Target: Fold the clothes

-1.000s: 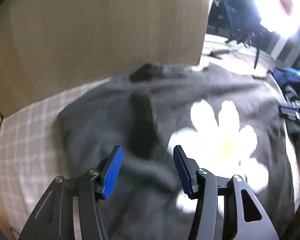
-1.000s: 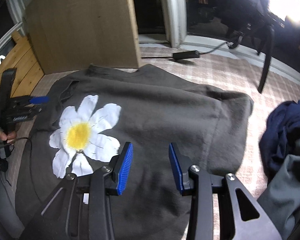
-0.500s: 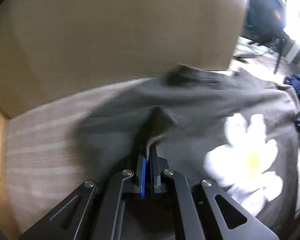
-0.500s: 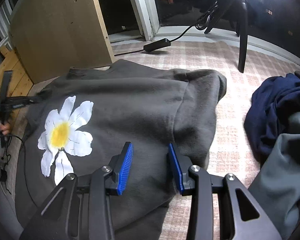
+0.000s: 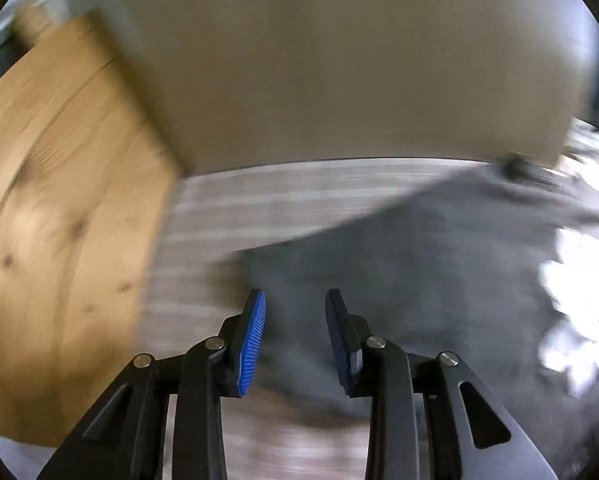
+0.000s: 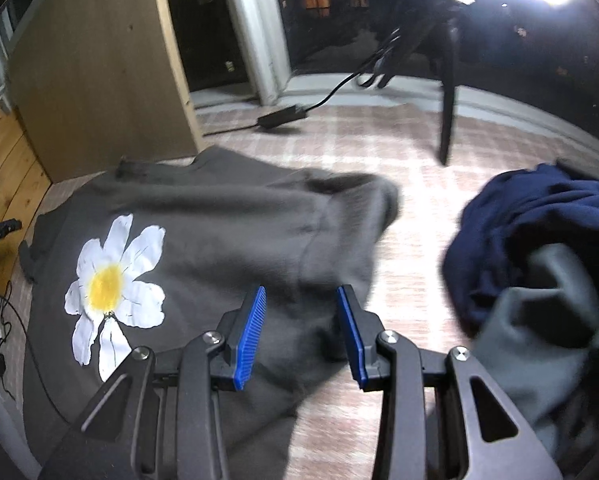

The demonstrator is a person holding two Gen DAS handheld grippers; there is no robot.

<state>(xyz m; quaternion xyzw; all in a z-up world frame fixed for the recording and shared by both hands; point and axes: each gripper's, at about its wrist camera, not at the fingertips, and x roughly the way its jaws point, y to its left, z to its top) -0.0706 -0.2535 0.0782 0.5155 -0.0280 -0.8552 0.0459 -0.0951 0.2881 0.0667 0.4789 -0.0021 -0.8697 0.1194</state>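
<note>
The grey sweatshirt (image 6: pixel 227 232) is a matt, slightly fuzzy fleece-like cloth, and its white and yellow daisy print (image 6: pixel 113 280) looks smooth and flat, faintly cracked; to its right lie a navy garment (image 6: pixel 531 220) and a grey-green garment (image 6: pixel 539 344), both soft matt cloth. All rest on a checked woven fabric (image 6: pixel 415 184), while to the left stand knotty, unvarnished-looking pine boards (image 5: pixel 55 208) and a smooth, dull fibreboard panel (image 5: pixel 339 60). Both the left gripper (image 5: pixel 295 336) and the right gripper (image 6: pixel 301 336) have matt black bodies with bright metal pins and ribbed blue pads (image 6: pixel 251 336) that look rubbery.
</note>
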